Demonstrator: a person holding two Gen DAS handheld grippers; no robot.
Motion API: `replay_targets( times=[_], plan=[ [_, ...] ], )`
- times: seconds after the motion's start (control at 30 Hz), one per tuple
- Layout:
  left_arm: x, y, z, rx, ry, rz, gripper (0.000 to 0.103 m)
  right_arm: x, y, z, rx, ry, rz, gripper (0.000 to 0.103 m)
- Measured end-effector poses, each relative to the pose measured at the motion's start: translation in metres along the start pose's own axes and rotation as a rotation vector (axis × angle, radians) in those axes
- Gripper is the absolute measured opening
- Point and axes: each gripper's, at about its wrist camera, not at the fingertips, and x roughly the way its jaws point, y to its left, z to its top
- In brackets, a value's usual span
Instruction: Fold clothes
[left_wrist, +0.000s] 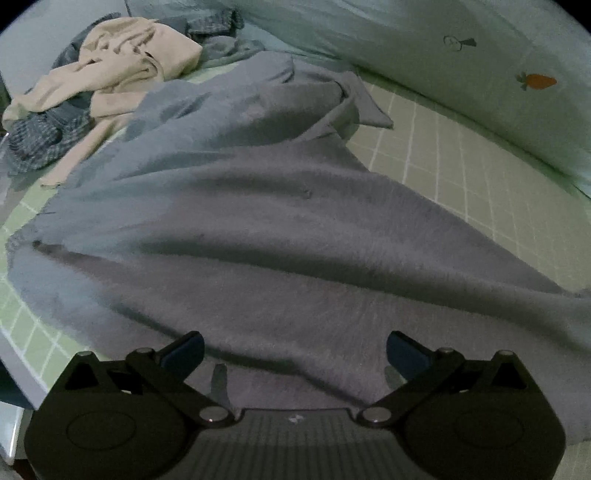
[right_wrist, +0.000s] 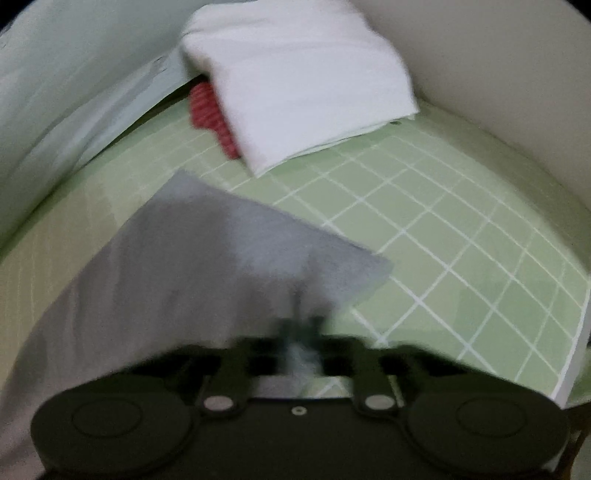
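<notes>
My left gripper (left_wrist: 294, 350) stood wide apart, empty, above the grey garment (left_wrist: 258, 236) spread across the bed (left_wrist: 436, 147); my right gripper (right_wrist: 301, 326) pinched its corner, blurred

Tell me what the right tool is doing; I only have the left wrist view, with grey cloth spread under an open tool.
Observer: The right tool is shut on a corner of the grey garment; that frame is blurred.
Operator: Anything already folded over there?
Observer: A folded white cloth lies at the far end of the green checked sheet.
Operator: Is it alone?
Observer: No, something red pokes out from beneath its left edge; too little shows to say what it is.
</notes>
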Motion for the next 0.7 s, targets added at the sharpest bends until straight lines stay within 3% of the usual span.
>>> replay_targets(
  times=[0.2, 0.33, 0.4, 0.43, 0.47, 0.53, 0.63, 0.7],
  plan=[
    [-0.023, 0.030, -0.015, -0.021, -0.017, 0.042, 0.103, -0.089, -0.030, 0.000, 0.059, -0.246, -0.054, 0.002],
    [-0.022, 0.056, -0.020, -0.070, -0.003, 0.056, 0.103, -0.050, -0.047, -0.012, -0.072, -0.136, -0.226, 0.002],
    [-0.022, 0.066, -0.021, -0.074, 0.004, 0.069, 0.103, -0.036, -0.058, -0.021, -0.055, -0.075, -0.239, 0.005],
    [-0.025, 0.071, -0.021, -0.074, -0.005, 0.080, 0.103, -0.037, -0.061, -0.024, -0.036, -0.067, -0.226, 0.016],
    [-0.028, 0.076, -0.022, -0.074, -0.016, 0.090, 0.103, -0.039, -0.061, -0.028, -0.031, -0.072, -0.224, 0.037],
    [-0.030, 0.091, -0.023, -0.109, -0.019, 0.109, 0.103, -0.045, -0.056, -0.035, -0.043, -0.096, -0.232, 0.056],
    [-0.028, 0.113, -0.022, -0.157, -0.017, 0.114, 0.103, -0.049, -0.045, -0.042, -0.049, -0.089, -0.209, 0.072],
    [-0.025, 0.128, -0.020, -0.189, -0.012, 0.111, 0.103, -0.056, -0.035, -0.048, -0.051, -0.087, -0.188, 0.073]
  ],
)
